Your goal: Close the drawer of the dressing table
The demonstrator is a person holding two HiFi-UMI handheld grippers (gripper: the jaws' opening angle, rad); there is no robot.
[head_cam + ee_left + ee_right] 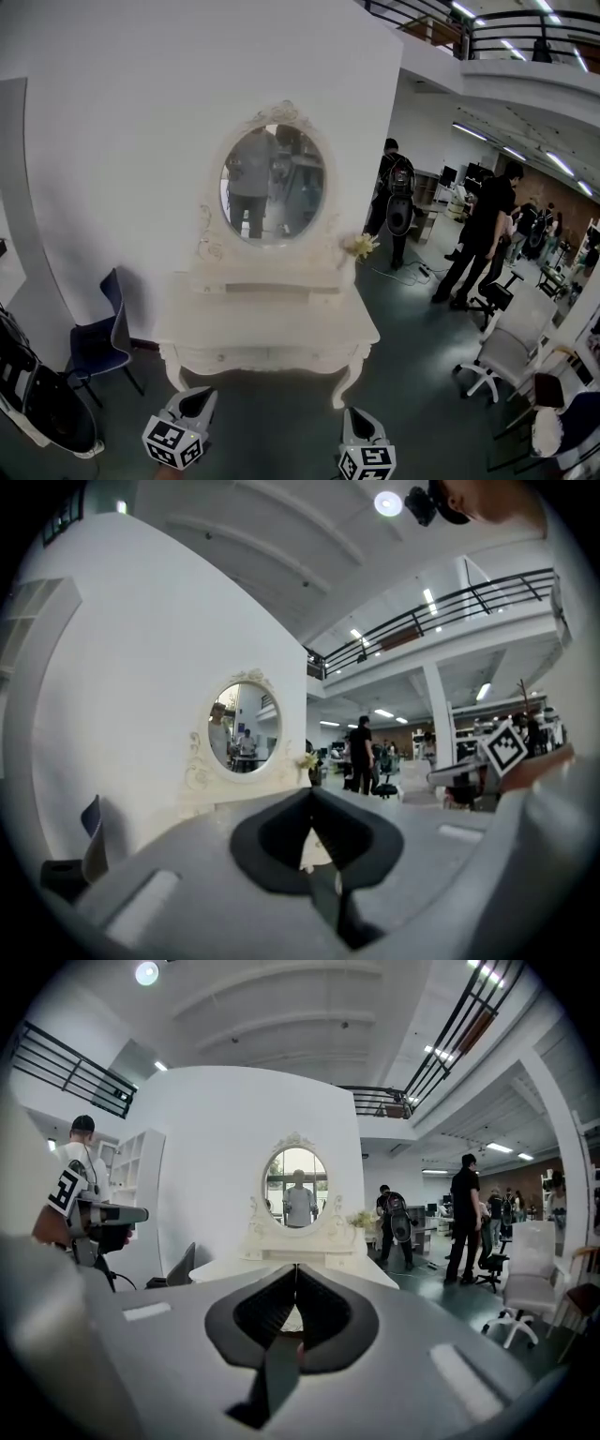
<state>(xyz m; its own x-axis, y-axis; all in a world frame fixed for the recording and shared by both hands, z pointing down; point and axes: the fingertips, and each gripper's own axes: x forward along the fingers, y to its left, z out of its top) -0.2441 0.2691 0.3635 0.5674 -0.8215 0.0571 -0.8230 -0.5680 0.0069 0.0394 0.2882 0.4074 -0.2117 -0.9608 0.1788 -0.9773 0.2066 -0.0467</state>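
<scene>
Hanging at the bottom edge of the head view, left hand-held gripper [199, 394] and right hand-held gripper [354, 413] both point toward the bench [272, 324], short of its front edge and touching nothing.

Left hand-held gripper [312, 794]: jaw tips pressed together in its own view, dark pads forming a narrow slit below, nothing between them. Right hand-held gripper [296, 1267]: same, tips met, nothing held.

Bench is cream, with carved curved legs, set against a white wall [141, 141]. Oval mirror [274, 185] stands upright at its back; a small sprig of flowers [360, 246] sits at the back right corner. Drawer [267, 355] lies in the front apron under the top, between the two front legs, facing the grippers. From the head view its front looks about level with the apron; whether a gap remains cannot be told.

Room: a strip of dark floor [281, 412] lies between grippers and bench front. Blue chair [103, 342] stands just left of the bench, black equipment [37, 398] farther left at the frame edge. White office chair [506, 352] sits well off to the right; people [483, 234] stand beyond it, well apart from the bench.
</scene>
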